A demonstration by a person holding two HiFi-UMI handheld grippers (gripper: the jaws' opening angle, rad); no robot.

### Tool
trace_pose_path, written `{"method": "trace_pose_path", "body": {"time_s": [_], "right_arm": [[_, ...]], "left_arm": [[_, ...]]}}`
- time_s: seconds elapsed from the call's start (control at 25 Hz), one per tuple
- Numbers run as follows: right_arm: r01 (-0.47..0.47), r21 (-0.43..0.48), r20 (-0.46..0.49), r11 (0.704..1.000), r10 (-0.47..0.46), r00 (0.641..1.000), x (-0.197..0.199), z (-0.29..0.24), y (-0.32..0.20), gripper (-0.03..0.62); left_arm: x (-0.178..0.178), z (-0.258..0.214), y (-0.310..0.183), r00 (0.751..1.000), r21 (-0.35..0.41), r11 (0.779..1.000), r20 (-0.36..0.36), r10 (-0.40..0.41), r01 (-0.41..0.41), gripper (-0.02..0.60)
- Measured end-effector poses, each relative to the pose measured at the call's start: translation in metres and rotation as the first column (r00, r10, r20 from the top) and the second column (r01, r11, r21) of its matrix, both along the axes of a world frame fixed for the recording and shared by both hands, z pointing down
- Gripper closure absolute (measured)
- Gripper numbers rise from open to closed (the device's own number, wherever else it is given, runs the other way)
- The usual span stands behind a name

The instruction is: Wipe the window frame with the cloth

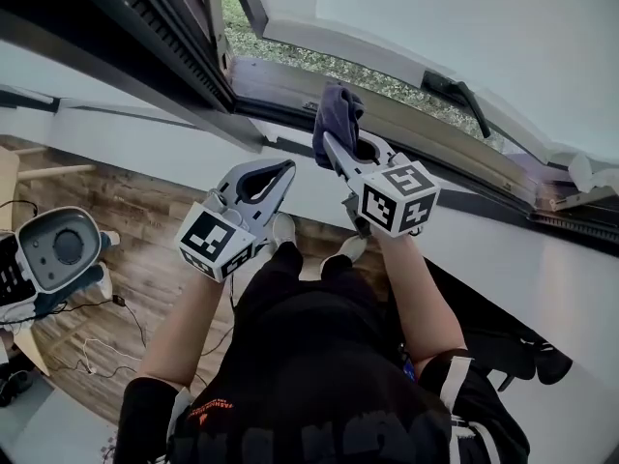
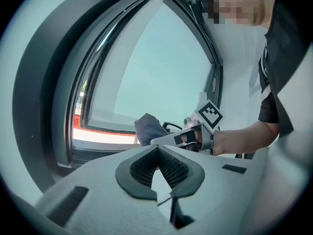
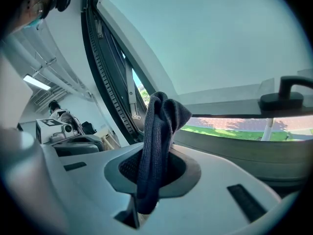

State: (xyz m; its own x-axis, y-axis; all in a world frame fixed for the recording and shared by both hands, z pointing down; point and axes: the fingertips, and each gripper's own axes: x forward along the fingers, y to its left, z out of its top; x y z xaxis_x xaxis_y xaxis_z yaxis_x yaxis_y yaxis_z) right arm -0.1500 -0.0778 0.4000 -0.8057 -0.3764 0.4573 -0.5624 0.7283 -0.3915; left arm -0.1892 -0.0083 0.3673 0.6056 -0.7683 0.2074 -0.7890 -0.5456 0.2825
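Right gripper (image 1: 336, 155): jaws clamped on the dark blue cloth (image 1: 338, 114), which stands bunched above the jaw tips. The cloth sits at the lower window frame (image 1: 435, 141), beneath the opened sash; contact with the frame cannot be confirmed. Left gripper (image 1: 280, 174): jaws closed together, nothing held, positioned just beside the right gripper and below the frame.

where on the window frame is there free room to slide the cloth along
The window frame is bare to the right of the cloth, below the black handle. Left of the cloth it is tight at the corner by the hinge arm. Fittings crowd the far right end.
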Motion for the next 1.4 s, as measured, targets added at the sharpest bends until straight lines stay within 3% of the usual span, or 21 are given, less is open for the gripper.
{"method": "trace_pose_path", "body": {"time_s": [0.88, 1.4], "right_arm": [[-0.222, 0.074, 0.074, 0.972, 0.217, 0.973, 0.206, -0.054, 0.001, 0.545], [-0.264, 0.174, 0.096, 0.949, 0.25, 0.963, 0.277, -0.103, 0.014, 0.545]], "left_arm": [[0.135, -0.064, -0.027, 0.984, 0.112, 0.978, 0.057, 0.171, -0.176, 0.563], [0.195, -0.098, -0.03, 0.968, 0.177, 0.953, 0.096, 0.231, -0.245, 0.563]]}}
